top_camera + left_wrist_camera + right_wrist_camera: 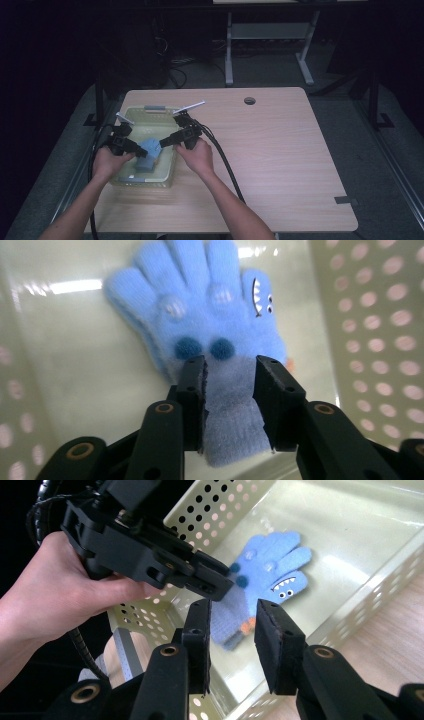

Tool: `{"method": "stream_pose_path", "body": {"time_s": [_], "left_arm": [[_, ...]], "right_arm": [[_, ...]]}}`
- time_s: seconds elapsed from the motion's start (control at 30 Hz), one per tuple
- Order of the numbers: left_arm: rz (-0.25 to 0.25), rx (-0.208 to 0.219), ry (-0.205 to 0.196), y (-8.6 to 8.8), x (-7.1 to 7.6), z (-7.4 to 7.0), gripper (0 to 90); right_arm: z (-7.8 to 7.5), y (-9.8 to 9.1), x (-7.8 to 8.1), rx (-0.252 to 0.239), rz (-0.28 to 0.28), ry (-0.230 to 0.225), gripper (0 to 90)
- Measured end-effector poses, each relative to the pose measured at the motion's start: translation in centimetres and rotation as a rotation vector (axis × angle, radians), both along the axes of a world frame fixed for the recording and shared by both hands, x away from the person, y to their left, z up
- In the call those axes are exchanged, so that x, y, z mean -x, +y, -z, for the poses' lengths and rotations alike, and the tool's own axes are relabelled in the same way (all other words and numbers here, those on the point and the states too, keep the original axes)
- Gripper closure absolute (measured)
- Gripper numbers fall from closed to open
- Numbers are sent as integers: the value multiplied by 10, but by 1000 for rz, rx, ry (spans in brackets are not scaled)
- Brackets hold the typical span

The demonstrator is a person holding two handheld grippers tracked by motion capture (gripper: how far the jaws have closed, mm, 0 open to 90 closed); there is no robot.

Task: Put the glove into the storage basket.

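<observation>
Down on the floor of the pale perforated basket (pixel 172 165) lies a light blue glove (pixel 210 315), flat, with its fingers spread away from me and its paler cuff turned my way. My left gripper (pixel 230 375) hangs right over that cuff with its jaws a cuff-width apart, one to either side of the knit; whether the pads already touch the fabric I cannot tell, but nothing is pinched yet. My right gripper (pixel 232 617) waits above the near edge of the basket, jaws spread wide and holding nothing, aimed down at the cuff end as well. I judge the step in hand to be taking the glove by its cuff. To do that well I should press the left jaws down onto the basket floor so both layers of knit come between them, then close squarely, since soft wool slides out of a shallow nip. The right gripper is best kept clear of the left hand (pixel 60 595), near the glove, and away from the holed wall.
</observation>
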State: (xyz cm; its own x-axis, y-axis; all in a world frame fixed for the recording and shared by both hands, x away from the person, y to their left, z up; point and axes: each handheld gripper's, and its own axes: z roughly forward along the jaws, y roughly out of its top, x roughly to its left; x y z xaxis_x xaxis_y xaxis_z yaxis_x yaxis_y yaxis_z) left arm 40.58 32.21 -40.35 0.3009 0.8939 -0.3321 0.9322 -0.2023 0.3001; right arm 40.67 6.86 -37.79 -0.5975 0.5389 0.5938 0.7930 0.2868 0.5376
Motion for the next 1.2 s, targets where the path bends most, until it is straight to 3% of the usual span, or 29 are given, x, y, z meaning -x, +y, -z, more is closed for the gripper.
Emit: {"method": "stream_pose_path", "body": {"time_s": [0.3,0.5,0.87,1.0,1.2], "left_arm": [[-40,106,-78,9,7,-14,533],[-22,130,-109,10,10,-19,493],[-34,196,-155,7,10,-27,452],[-34,216,-157,3,9,-26,425],[-14,216,-165,-4,7,-29,398]], "right_arm": [[-4,-11,2,-7,5,-13,630],[-5,-22,-1,-25,21,-1,588],[-10,-44,-2,-42,34,-16,523],[-11,-54,-3,-56,51,-5,486],[-10,-71,-4,-68,74,-10,468]]}}
